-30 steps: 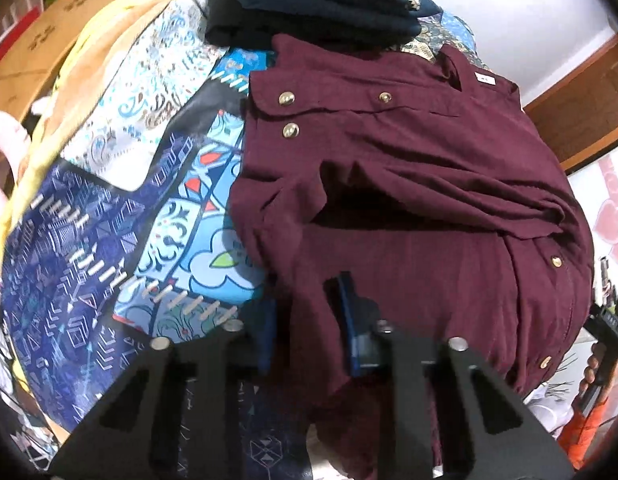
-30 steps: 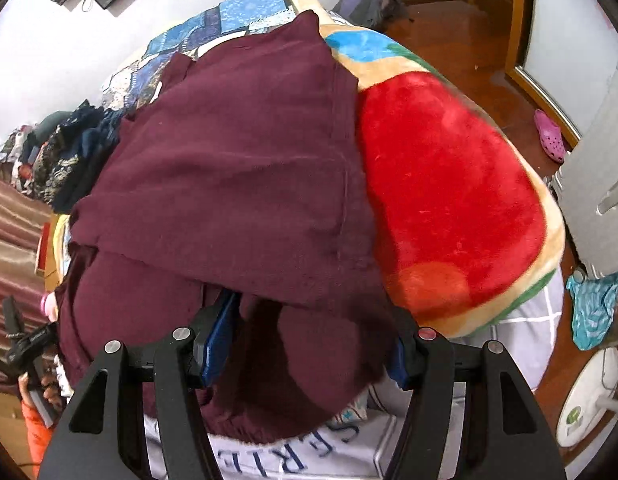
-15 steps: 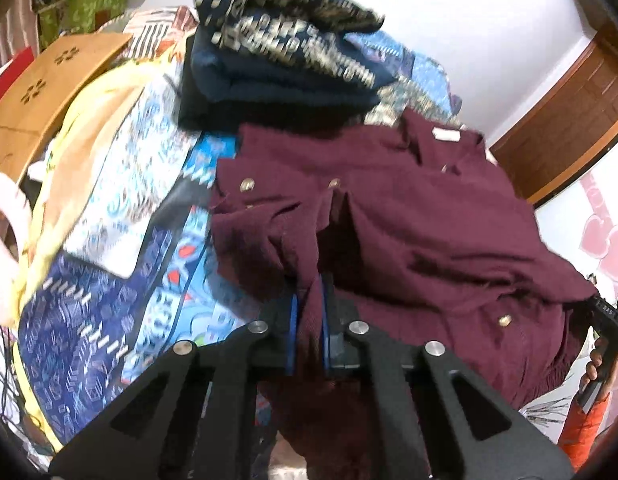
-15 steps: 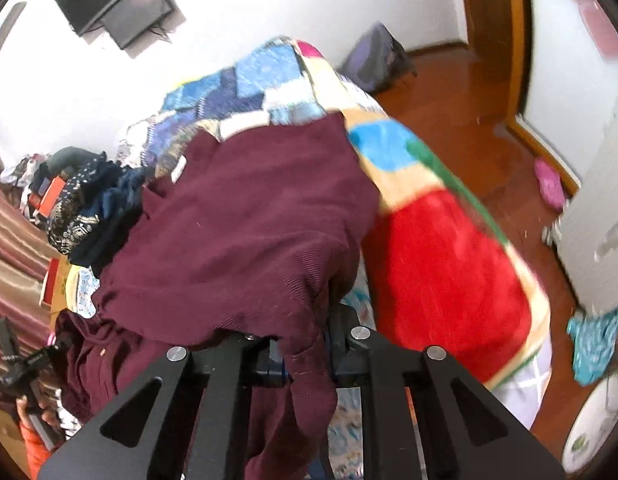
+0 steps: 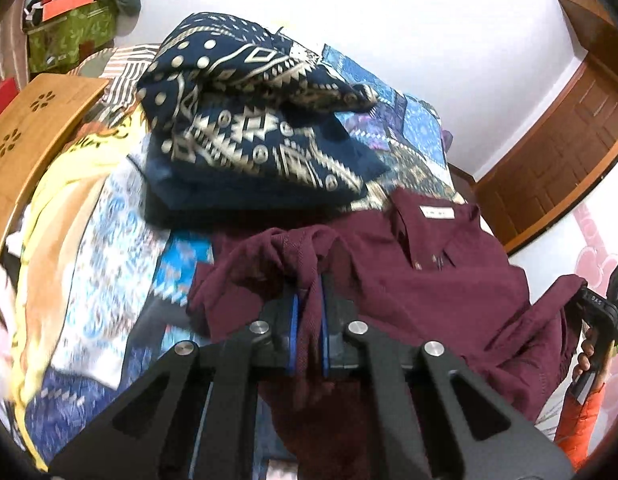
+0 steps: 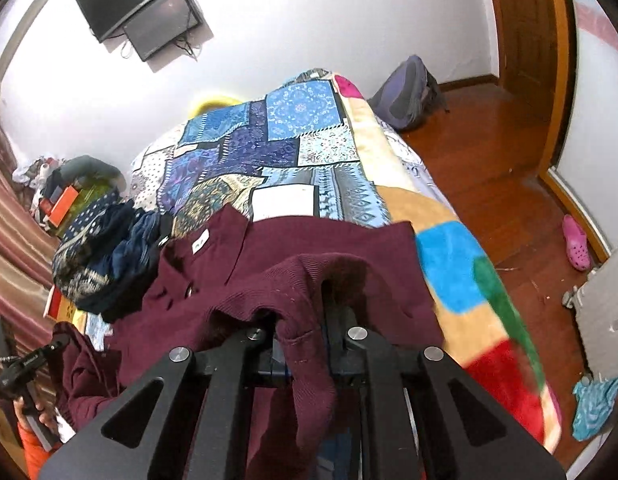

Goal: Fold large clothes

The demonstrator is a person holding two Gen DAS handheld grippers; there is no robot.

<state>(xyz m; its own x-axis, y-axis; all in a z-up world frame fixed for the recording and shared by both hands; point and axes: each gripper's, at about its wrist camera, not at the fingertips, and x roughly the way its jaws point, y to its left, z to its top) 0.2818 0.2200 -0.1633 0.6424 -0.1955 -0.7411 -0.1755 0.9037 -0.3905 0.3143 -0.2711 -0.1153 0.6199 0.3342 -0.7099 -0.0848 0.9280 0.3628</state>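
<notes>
— Fabric first: how does the maroon shirt [image 5: 441,276] handle?

— Soft and limp, I judge, with a fine rib that should give the pads some bite. Not heavy, but it sags wherever nothing holds it. It lies collar-up on the patchwork bedspread [image 6: 293,148], just beside the folded navy patterned clothes [image 5: 245,128].

— Left side?

— The left gripper [image 5: 308,334] is clamped on a bunched fold of the shirt's lower edge, cloth pinched between its blue pads.

— And the right?

— The right gripper [image 6: 305,354] is likewise closed on a hemmed edge, cloth draping over its fingers.

— Best hold?

— Hem corners, I think; a grip on mid-cloth would let the edges droop and wrinkle the fold.
</notes>
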